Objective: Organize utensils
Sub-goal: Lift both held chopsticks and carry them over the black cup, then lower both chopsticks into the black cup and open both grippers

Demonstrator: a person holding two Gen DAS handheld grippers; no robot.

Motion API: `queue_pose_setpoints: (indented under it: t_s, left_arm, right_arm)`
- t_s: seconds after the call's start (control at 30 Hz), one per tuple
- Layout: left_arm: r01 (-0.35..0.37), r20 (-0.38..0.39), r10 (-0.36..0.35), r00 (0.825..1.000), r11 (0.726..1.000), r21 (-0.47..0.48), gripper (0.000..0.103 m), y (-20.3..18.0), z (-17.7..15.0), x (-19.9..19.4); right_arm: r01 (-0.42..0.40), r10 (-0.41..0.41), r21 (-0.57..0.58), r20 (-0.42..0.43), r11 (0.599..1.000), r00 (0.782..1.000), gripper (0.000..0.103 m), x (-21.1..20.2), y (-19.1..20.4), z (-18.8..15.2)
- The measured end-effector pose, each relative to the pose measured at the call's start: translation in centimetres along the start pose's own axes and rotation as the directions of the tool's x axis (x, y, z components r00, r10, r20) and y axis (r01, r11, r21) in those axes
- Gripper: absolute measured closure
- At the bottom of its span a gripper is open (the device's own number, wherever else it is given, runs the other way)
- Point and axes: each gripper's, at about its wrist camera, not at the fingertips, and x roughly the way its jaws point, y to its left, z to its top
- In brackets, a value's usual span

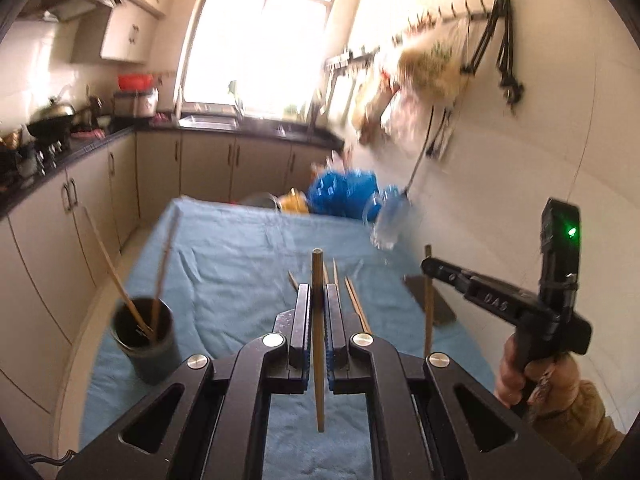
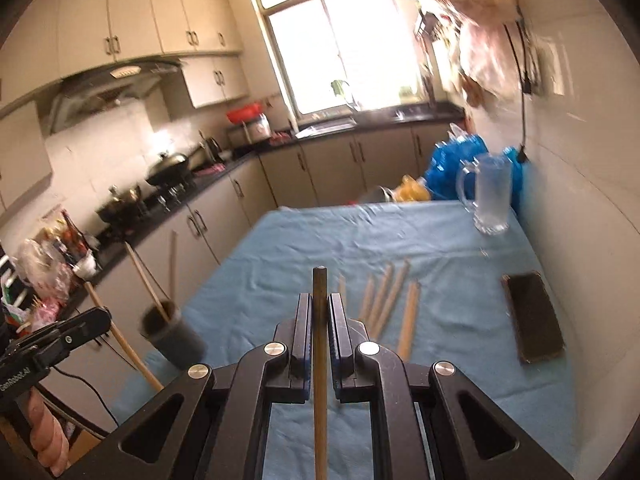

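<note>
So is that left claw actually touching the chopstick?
Touching. The left wrist view shows the left gripper shut on the chopstick, pads pressing both sides.

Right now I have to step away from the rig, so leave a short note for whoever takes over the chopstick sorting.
Left tool: shut on one chopstick, held upright above the table.
Right tool: shut on another chopstick, also lifted.
Dark cup stands at the left edge of the blue cloth with two chopsticks already in it.
Left to do: drop both held sticks into the cup, then collect the loose chopsticks lying mid-cloth.
Glass mug and dark flat block sit on the right side, untouched.
</note>
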Motion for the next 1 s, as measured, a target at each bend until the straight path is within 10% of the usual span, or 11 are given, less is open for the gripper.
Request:
queue_pose_setpoints:
  t_s: [0.5, 1.0]
  left_arm:
    - [-0.229, 0.190, 0.237, 0.953, 0.971, -0.061, 0.098, 9.8, 8.6, -7.1]
    - [-0.278, -0.011, 0.281, 0.960, 0.942, -0.187, 0.098, 18.6, 5.8, 2.8]
  right_arm:
    - [-0.271, 0.269, -0.008, 0.143, 0.963, 0.952, 0.095, 7.0, 14.5, 8.1]
    - [-0.185, 0.175, 0.053, 0.152, 0.981, 0.973, 0.095, 18.1, 18.3, 6.8]
